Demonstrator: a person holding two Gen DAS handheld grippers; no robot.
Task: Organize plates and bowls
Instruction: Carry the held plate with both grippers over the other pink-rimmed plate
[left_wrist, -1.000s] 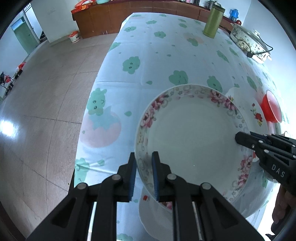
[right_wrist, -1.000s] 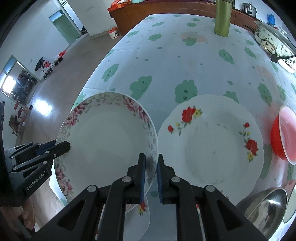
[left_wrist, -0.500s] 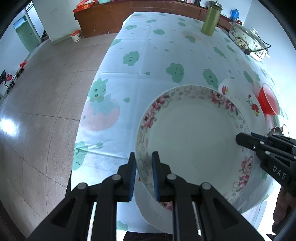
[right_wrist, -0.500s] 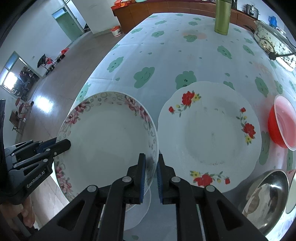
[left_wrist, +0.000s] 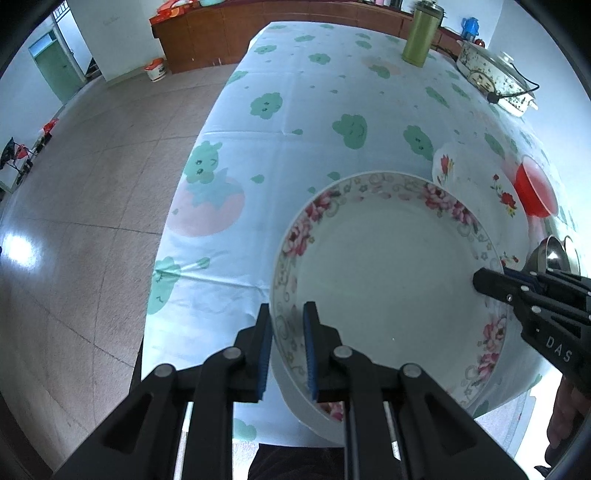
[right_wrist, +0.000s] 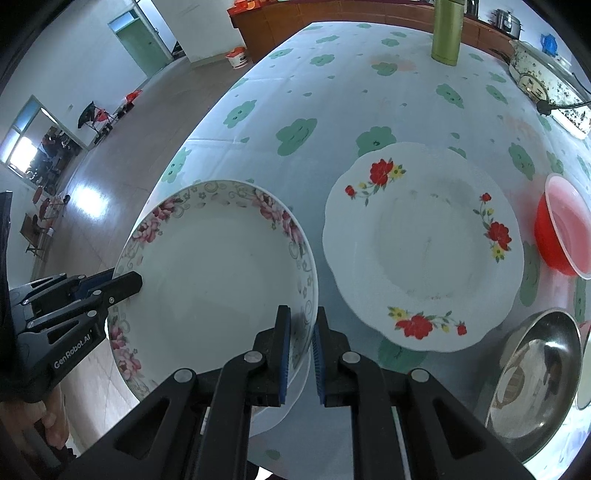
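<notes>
Both tongs are clamped on one deep plate (left_wrist: 391, 280) with a pink flower border, held above the near edge of the surface (left_wrist: 332, 96). The left tongs (left_wrist: 288, 347) pinch its left rim; the right tongs (right_wrist: 301, 354) pinch its right rim, one blue pad inside the rim and one outside on each. In the left wrist view the right tongs reach in from the right edge onto the plate's rim, and in the right wrist view the left tongs reach in from the left.

Under the held plate, part of another white plate (right_wrist: 295, 387) shows at the near edge. To the right lies a large white plate with red flowers (right_wrist: 424, 243), flat on the cloud-patterned cloth. Right of that sits a red bowl (right_wrist: 565, 236), and nearer, a steel bowl (right_wrist: 535, 376). At the far end stand a green flask (right_wrist: 447, 33) and a lidded cooker (left_wrist: 495, 81) with a cord.
</notes>
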